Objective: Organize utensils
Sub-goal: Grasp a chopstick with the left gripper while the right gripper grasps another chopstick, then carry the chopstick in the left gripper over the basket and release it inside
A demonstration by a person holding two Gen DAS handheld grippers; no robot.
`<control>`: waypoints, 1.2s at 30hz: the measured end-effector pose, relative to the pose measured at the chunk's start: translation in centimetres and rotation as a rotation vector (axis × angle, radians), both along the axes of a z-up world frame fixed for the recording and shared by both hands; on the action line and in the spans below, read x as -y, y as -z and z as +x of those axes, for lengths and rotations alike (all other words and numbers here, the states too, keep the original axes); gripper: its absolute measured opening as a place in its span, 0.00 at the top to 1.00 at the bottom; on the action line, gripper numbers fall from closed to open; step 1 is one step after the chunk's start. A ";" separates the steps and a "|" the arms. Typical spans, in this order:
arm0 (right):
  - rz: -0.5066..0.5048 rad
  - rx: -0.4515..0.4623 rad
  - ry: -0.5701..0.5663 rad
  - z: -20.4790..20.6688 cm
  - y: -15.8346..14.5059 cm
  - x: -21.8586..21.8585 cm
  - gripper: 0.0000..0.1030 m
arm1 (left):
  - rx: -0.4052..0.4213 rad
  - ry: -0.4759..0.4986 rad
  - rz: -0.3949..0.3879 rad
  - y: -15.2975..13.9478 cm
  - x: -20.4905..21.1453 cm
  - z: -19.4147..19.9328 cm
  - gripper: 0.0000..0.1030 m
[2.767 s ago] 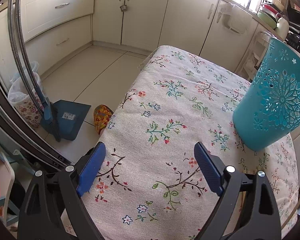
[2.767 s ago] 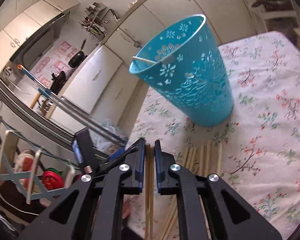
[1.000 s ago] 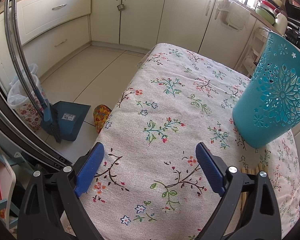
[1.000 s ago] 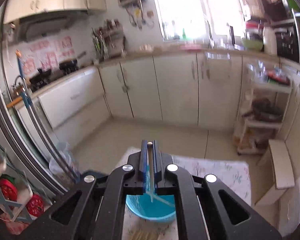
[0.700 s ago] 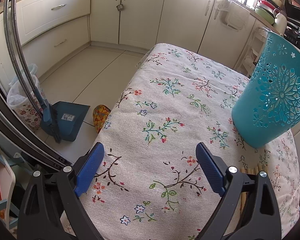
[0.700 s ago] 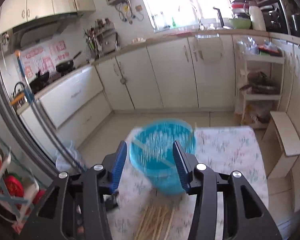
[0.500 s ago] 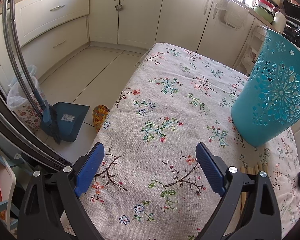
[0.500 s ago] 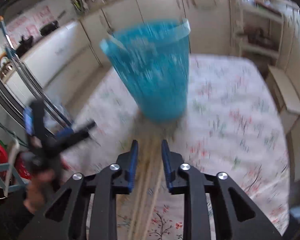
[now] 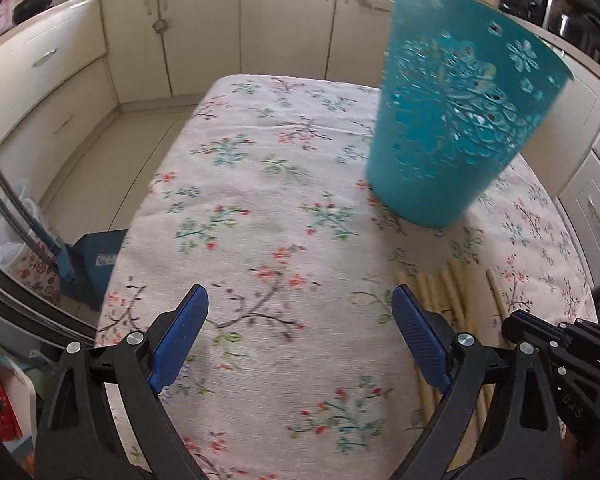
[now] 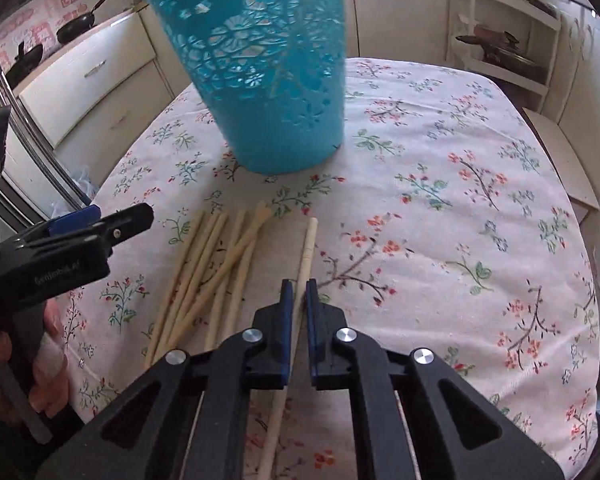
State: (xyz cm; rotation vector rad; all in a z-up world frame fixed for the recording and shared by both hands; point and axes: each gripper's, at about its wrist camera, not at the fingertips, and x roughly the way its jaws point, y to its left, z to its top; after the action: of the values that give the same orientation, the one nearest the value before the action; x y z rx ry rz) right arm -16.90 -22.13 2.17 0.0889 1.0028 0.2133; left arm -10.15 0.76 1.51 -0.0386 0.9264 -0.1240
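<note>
Right tool (image 10: 296,292), empty above the basket a second ago, now has its jaws closing around a single pale wooden chopstick (image 10: 307,248) on the floral-clothed bench (image 10: 440,208); left tool (image 9: 300,320) gapes empty, lettering unreadable; perforated turquoise plastic basket (image 10: 268,80) stands beyond.

A tall teal plastic basket (image 10: 260,76) with cut-out flower patterns stands upright on a floral tablecloth (image 10: 460,200). Just in front of it lies a loose bundle of pale wooden chopsticks (image 10: 208,276) (several crossing one another), their tips pointing toward the basket. One single chopstick (image 10: 306,248) lies apart, just right of the bundle.
</note>
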 end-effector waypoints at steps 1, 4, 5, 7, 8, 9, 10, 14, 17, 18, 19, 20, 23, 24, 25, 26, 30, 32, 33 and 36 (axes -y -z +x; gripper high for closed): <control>0.014 0.004 0.002 -0.2 0.1 0.4 0.94 | -0.005 0.002 0.002 0.0 0.4 0.1 0.14; 0.058 0.016 0.002 -0.9 0.2 1.4 0.94 | -0.022 0.009 0.010 0.1 1.4 0.1 0.14; 0.073 0.019 0.004 -1.0 0.3 1.3 0.94 | -0.026 0.014 0.017 0.2 1.8 0.0 0.14; 0.090 0.025 0.004 -1.0 0.4 1.5 0.94 | -0.038 0.027 0.044 0.5 2.6 -0.3 0.14; 0.096 0.028 0.005 -1.1 0.4 1.5 0.94 | -0.042 0.031 0.054 0.6 2.9 -0.4 0.14; 0.101 0.028 0.005 -0.8 0.3 1.4 0.94 | -0.049 0.027 0.074 0.7 3.2 -0.6 0.15; 0.105 0.026 0.004 -0.8 0.3 1.5 0.94 | -0.059 0.023 0.090 0.9 3.4 -0.7 0.18; 0.125 0.017 -0.002 -0.5 0.3 1.8 0.94 | -0.062 0.012 0.105 1.1 3.7 -0.9 0.27; 0.115 0.031 -0.004 -0.8 0.3 1.5 0.94 | -0.047 0.040 0.110 0.8 4.4 -1.4 0.48; 0.110 0.037 -0.004 -0.9 0.3 1.5 0.94 | -0.039 0.068 0.105 0.7 4.9 -1.8 0.54; 0.105 0.044 -0.002 -1.0 0.4 1.4 0.94 | -0.036 0.084 0.106 0.6 5.2 -1.9 0.70; 0.104 0.046 -0.002 -1.0 0.3 1.3 0.94 | -0.034 0.125 0.097 0.5 5.7 -2.2 0.87; 0.100 0.037 -0.004 -0.8 0.2 1.2 0.94 | -0.056 0.152 0.067 0.4 5.9 -1.9 0.95; 0.100 0.037 -0.004 -0.8 0.2 1.2 0.94 | -0.069 0.153 0.040 0.4 5.5 -1.8 0.95; 0.101 0.039 -0.005 -0.9 0.2 1.3 0.94 | -0.082 0.150 0.012 0.4 5.0 -1.7 0.95; 0.102 0.044 -0.005 -1.0 0.2 1.3 0.94 | -0.095 0.141 -0.014 0.3 4.4 -1.7 0.95; 0.129 0.053 0.002 -1.1 0.4 1.7 0.94 | -0.061 0.133 -0.093 -1.3 1.9 -2.7 0.95; 0.149 0.056 0.006 -1.1 0.6 1.9 0.94 | -0.016 0.148 -0.124 -3.2 1.2 -3.5 0.95; 0.158 0.058 0.007 -1.2 0.6 2.0 0.94 | 0.014 0.159 -0.148 -4.6 0.9 -3.7 0.95; 0.178 0.062 0.012 -1.2 0.7 2.2 0.94 | 0.107 0.183 -0.226 -9.2 0.2 -3.9 0.95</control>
State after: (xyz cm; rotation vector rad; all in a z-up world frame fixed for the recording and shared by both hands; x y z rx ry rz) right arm -18.07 -24.35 1.42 0.2488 0.9200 0.2930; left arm -14.05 0.55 10.69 -0.1548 0.8045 -0.3970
